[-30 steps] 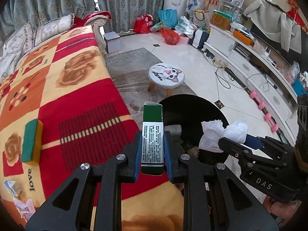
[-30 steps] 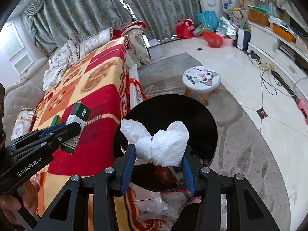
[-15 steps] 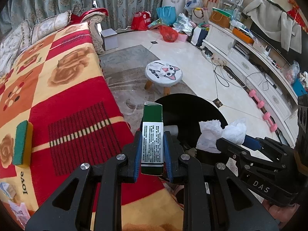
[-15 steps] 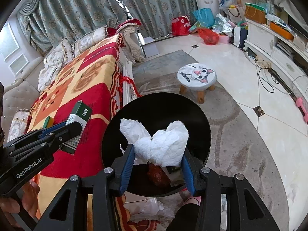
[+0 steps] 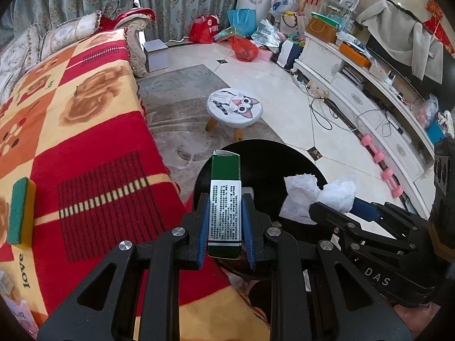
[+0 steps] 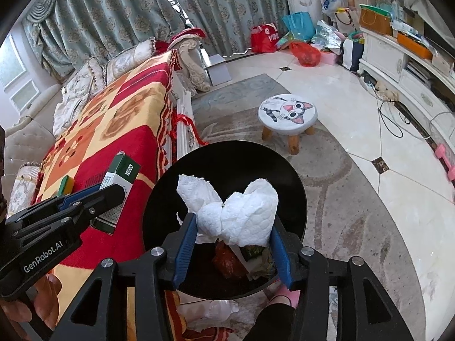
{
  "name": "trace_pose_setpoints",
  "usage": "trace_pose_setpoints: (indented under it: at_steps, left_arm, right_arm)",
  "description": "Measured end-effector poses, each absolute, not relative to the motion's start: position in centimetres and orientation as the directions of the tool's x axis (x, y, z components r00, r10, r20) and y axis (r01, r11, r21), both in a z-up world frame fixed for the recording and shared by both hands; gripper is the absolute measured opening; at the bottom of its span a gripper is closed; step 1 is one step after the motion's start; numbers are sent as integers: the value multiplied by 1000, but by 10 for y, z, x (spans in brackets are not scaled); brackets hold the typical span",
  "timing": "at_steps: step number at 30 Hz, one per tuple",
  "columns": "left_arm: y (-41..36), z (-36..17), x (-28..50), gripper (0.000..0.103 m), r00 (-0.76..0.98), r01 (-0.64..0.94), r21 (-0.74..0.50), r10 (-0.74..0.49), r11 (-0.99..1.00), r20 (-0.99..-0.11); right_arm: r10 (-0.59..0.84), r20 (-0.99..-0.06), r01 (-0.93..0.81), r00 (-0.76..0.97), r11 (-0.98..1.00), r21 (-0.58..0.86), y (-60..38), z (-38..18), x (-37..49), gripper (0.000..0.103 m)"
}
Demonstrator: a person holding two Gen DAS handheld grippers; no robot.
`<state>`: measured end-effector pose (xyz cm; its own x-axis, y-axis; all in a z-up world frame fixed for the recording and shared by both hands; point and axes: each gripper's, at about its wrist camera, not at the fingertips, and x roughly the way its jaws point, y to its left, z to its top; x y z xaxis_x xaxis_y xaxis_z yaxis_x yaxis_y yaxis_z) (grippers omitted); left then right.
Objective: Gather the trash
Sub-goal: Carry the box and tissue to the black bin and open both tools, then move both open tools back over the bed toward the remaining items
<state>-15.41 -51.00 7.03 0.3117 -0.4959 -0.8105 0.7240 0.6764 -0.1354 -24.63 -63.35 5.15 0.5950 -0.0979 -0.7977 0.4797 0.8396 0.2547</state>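
Living room with a sofa, seen from my claws

At my left is a sofa (image 5: pixel 71 119) under a red and yellow blanket (image 6: pixel 119 119); blue-grey curtains (image 6: pixel 119 14) hang behind it. A cat stool (image 5: pixel 234 108) stands on a rug (image 6: pixel 327 176) over pale tiles (image 5: pixel 284 65). A white cabinet (image 5: pixel 369 108) runs along the right wall.

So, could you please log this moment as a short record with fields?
left claw: shut on green cardboard box
right claw: shut on crumpled white paper towel
round black trash bin: beneath the towel, wrappers inside
box position: at the bin's rim
green-and-yellow sponge: lying on red patterned blanket
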Motion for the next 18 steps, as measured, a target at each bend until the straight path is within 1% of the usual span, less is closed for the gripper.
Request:
trace_pose_setpoints:
  at_steps: [2, 6, 8, 10, 12, 18]
  left_arm:
    - [-512, 70, -154, 20, 299, 725, -154, -508, 672, -808]
    - [-513, 69, -155, 22, 290, 727, -162, -512, 667, -809]
    - [-514, 69, -155, 26, 284, 726, -171, -516, 666, -808]
    - [-511, 69, -155, 35, 284, 723, -173, -516, 669, -808]
    - [-508, 71, -153, 37, 287, 718, -174, -515, 674, -807]
    - [-494, 74, -153, 38, 323, 696, -150, -492, 702, -808]
  right_arm:
    - [-97, -795, 479, 599, 839, 259, -635, 52, -246, 49]
    - [-88, -793, 484, 602, 831, 275, -638, 52, -247, 64]
    - [-91, -788, 487, 608, 827, 280, -639, 53, -248, 65]
    - [-96, -788, 493, 608, 824, 280, -639, 53, -249, 65]
    - [-92, -789, 495, 607, 821, 285, -639, 53, -250, 65]
    - [-93, -798, 489, 596, 830, 269, -631, 52, -249, 65]
